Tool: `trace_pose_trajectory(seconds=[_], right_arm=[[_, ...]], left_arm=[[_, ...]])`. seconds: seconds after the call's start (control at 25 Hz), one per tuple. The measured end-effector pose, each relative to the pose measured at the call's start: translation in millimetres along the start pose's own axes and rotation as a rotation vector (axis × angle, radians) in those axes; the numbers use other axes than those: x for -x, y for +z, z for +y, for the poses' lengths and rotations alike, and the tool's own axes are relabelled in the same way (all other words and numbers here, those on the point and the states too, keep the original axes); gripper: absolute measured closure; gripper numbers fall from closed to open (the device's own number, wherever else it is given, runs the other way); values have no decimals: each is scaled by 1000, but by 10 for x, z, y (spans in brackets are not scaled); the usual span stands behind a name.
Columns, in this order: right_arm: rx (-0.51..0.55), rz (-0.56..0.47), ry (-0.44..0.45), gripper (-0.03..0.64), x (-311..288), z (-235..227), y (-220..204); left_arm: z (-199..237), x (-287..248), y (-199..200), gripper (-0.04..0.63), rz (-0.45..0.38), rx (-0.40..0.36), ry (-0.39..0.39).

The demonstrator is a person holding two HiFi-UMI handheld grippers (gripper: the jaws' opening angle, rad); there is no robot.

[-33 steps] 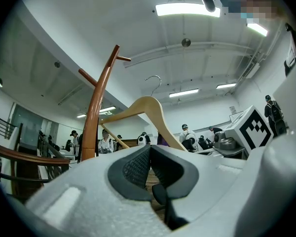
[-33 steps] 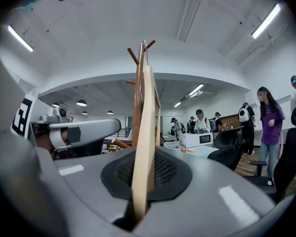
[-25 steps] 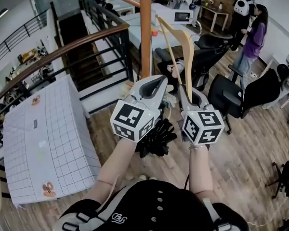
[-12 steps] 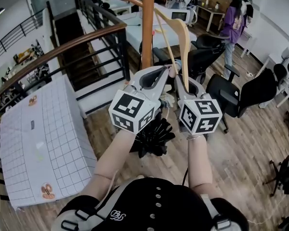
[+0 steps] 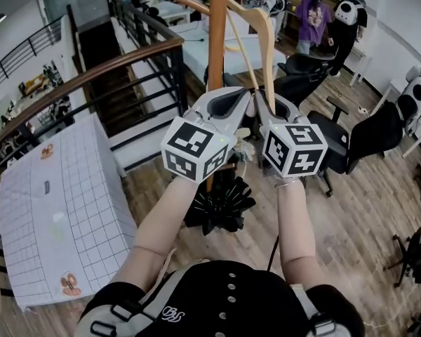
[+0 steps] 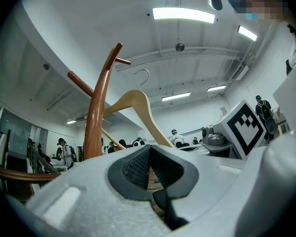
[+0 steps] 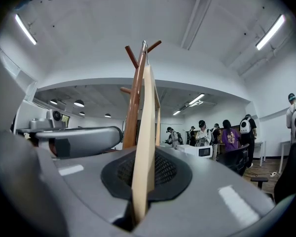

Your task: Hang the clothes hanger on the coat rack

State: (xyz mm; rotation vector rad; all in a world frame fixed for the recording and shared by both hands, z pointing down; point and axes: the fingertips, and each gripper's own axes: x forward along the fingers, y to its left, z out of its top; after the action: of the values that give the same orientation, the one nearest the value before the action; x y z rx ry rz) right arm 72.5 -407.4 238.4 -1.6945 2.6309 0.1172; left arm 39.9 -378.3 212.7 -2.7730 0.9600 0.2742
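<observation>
A table (image 5: 91, 202) under a grid-patterned cloth stands beside the curved stair railing (image 5: 154, 48). Black office chairs (image 5: 379, 128) occupy the wooden floor (image 5: 365, 216). Several people (image 5: 313, 18) stand beyond them.

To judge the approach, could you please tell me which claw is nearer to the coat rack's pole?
Left. The left claw sits just beside the pole; the right claw, clamped on the hanger, is farther to its right.

hanger (image 7: 144, 147): pale matt wood | coat rack (image 6: 94, 122): glossy reddish wood
</observation>
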Motion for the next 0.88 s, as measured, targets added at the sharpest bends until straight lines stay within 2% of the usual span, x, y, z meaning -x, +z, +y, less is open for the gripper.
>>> trace_pose_trajectory(seconds=[0.2, 0.4, 0.88], right_arm=[[14, -19, 2, 615, -172, -79, 198], [18, -43, 18, 615, -293, -162, 402], [60, -113, 44, 615, -531, -198, 931]], left_arm=[[177, -99, 75, 595, -15, -18, 27], [333, -197, 311, 595, -67, -50, 60], [507, -447, 748, 597, -158, -100, 79]])
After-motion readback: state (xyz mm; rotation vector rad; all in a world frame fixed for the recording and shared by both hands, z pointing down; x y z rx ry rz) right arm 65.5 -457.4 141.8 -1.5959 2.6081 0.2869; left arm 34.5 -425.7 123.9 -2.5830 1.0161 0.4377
